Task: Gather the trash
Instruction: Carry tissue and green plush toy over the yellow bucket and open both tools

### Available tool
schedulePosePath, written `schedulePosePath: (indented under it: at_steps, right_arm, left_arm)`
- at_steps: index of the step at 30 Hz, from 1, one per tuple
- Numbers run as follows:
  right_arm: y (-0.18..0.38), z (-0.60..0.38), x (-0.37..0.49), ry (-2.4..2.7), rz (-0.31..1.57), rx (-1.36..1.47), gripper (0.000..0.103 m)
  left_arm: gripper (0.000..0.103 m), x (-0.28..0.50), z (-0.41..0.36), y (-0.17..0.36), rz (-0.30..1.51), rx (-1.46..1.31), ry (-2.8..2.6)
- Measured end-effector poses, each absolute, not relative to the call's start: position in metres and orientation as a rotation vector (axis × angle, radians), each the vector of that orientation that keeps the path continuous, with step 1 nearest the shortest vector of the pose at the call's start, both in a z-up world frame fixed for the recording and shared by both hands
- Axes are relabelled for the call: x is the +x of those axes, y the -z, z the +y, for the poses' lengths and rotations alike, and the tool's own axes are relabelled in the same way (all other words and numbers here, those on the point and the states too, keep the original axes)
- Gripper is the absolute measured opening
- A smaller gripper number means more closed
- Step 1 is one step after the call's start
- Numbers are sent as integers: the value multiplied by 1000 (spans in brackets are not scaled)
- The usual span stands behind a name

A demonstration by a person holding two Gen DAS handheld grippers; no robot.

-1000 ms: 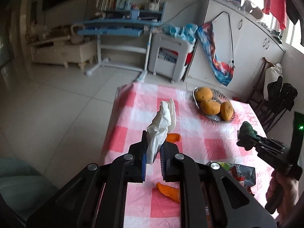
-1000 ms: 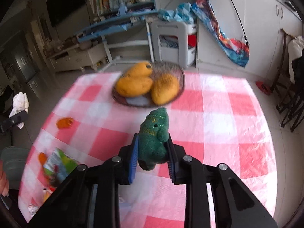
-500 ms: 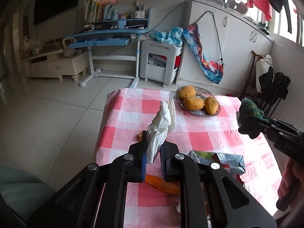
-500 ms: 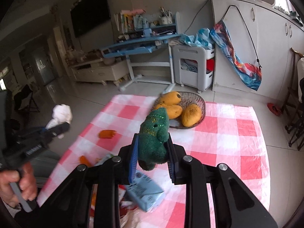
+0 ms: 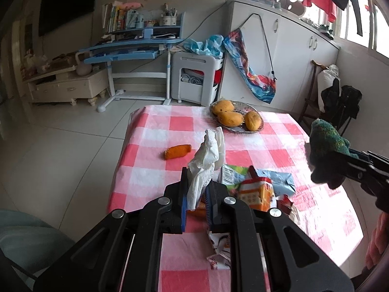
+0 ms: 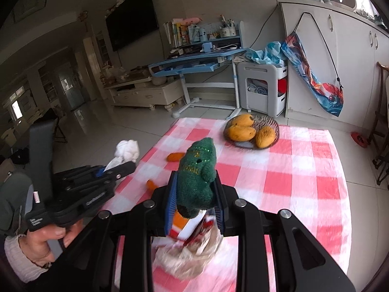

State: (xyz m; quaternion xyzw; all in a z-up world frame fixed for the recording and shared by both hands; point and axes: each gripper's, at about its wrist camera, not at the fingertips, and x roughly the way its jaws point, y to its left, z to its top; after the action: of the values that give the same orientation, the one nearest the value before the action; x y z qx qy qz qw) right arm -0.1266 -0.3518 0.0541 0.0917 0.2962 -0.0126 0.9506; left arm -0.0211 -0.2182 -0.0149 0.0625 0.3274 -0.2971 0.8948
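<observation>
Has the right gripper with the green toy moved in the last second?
Yes. The right gripper pulled back and up from the mango basket, which now sits farther off, green toy clamped.

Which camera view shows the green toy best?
The right wrist view: the green toy fills the centre, clamped in the right gripper. The left wrist view shows it only at the right edge, from the side.

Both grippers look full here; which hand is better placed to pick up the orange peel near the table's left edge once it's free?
Left. The left gripper, shut on the white tissue, hovers on the same side as the orange peel. The right gripper, shut on the green knitted toy, sits farther right.
</observation>
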Motion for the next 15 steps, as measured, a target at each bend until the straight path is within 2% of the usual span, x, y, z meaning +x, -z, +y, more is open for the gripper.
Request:
schedulePosePath:
  at_steps: [15]
  right_arm:
    - [-41,-336,-130,-56,644,153,29]
  left_arm:
    - [12,-29,-221,5,633,157,614]
